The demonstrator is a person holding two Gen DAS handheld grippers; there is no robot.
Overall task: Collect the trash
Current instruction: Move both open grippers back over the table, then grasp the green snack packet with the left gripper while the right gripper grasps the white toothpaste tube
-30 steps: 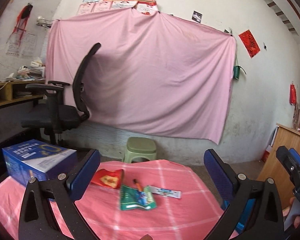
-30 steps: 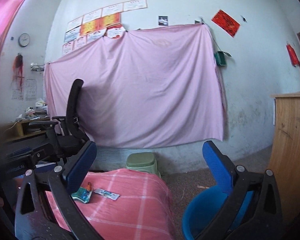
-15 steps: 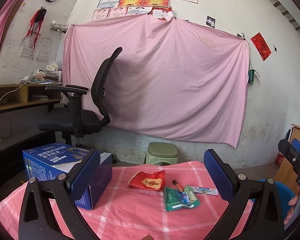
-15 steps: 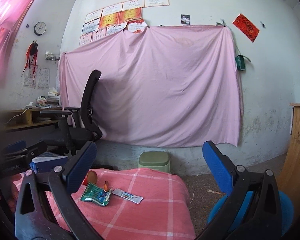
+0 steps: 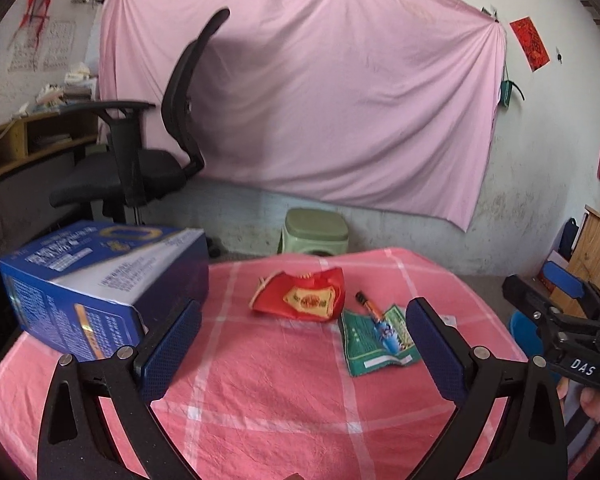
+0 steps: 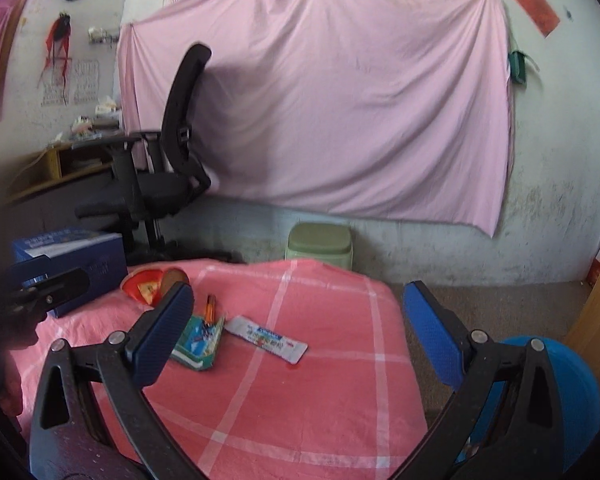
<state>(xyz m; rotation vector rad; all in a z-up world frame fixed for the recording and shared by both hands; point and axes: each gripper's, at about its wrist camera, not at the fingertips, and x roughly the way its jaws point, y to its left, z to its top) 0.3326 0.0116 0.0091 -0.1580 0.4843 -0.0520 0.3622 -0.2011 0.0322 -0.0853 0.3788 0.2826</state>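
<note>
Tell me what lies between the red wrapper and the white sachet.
The green foil packet with an orange pen, seen in the right wrist view.

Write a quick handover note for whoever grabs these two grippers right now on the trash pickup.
Left gripper: open, empty, above the table.
Right gripper: open, empty.
On the pink tablecloth: red wrapper, green packet with an orange pen-like stick on it, white sachet, blue box.
Blue bin stands on the floor, right of the table.
Done: nothing collected.
Left: all the trash.
</note>
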